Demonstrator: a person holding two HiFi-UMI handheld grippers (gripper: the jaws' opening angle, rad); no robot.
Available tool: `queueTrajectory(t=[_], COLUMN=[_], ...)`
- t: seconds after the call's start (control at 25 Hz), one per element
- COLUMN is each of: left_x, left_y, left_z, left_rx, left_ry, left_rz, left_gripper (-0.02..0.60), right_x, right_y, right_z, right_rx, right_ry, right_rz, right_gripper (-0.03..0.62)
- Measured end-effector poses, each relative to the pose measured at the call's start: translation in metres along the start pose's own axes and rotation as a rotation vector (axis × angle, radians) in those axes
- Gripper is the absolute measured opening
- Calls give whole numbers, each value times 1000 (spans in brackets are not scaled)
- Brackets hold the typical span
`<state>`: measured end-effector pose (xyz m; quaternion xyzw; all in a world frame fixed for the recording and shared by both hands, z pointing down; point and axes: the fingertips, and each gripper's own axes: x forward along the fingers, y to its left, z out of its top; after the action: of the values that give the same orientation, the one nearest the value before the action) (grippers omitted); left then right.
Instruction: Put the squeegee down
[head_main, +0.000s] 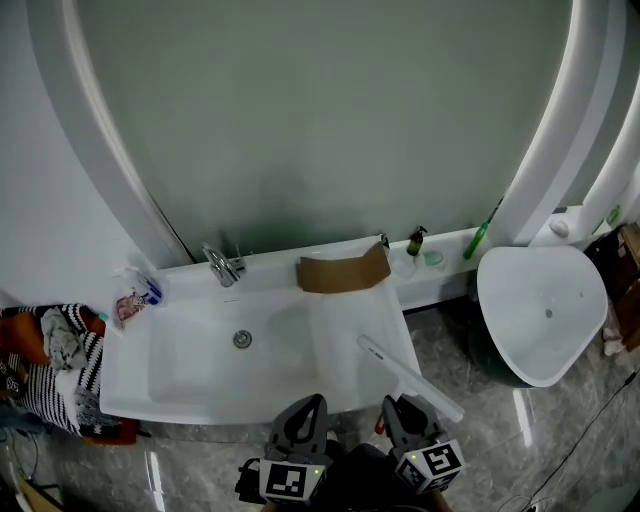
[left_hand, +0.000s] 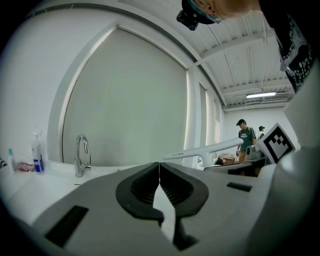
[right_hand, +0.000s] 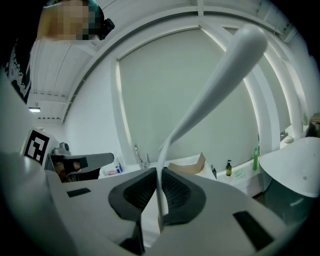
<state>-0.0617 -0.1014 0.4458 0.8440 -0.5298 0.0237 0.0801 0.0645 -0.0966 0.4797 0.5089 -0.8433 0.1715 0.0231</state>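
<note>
The squeegee (head_main: 405, 372) is a long white bar on a thin white handle, hanging over the front right corner of the white basin (head_main: 180, 370). My right gripper (head_main: 393, 404) is shut on its handle. In the right gripper view the handle stands pinched between the dark pads (right_hand: 175, 192) of that gripper (right_hand: 159, 172), and the bar (right_hand: 215, 85) slants up to the right. My left gripper (head_main: 312, 400) hovers beside it at the basin's front edge. Its jaws (left_hand: 159, 165) are shut with nothing between them, and the squeegee (left_hand: 205, 150) shows to its right.
A chrome tap (head_main: 222, 265) stands at the basin's back, with a folded cardboard piece (head_main: 343, 270) to its right. A soap bottle (head_main: 415, 241) and a green tube (head_main: 477, 240) stand on the ledge. A white rounded fixture (head_main: 540, 310) is at right; clothes (head_main: 55, 365) lie at left.
</note>
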Motion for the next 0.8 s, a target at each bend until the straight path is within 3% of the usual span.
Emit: queueTrajectory(t=[0.4,0.8], left_x=[20,71], left_y=[30,42], left_z=[2,9], left_rx=[-30,-34], left_ry=[6,31], left_rz=[29,77], left_gripper=[6,6], right_x=[37,83], right_y=[-2,-37], right_z=[1,20], right_rx=[17,23], right_ry=[32,64], right_rz=[9,58], right_gripper=[51,51])
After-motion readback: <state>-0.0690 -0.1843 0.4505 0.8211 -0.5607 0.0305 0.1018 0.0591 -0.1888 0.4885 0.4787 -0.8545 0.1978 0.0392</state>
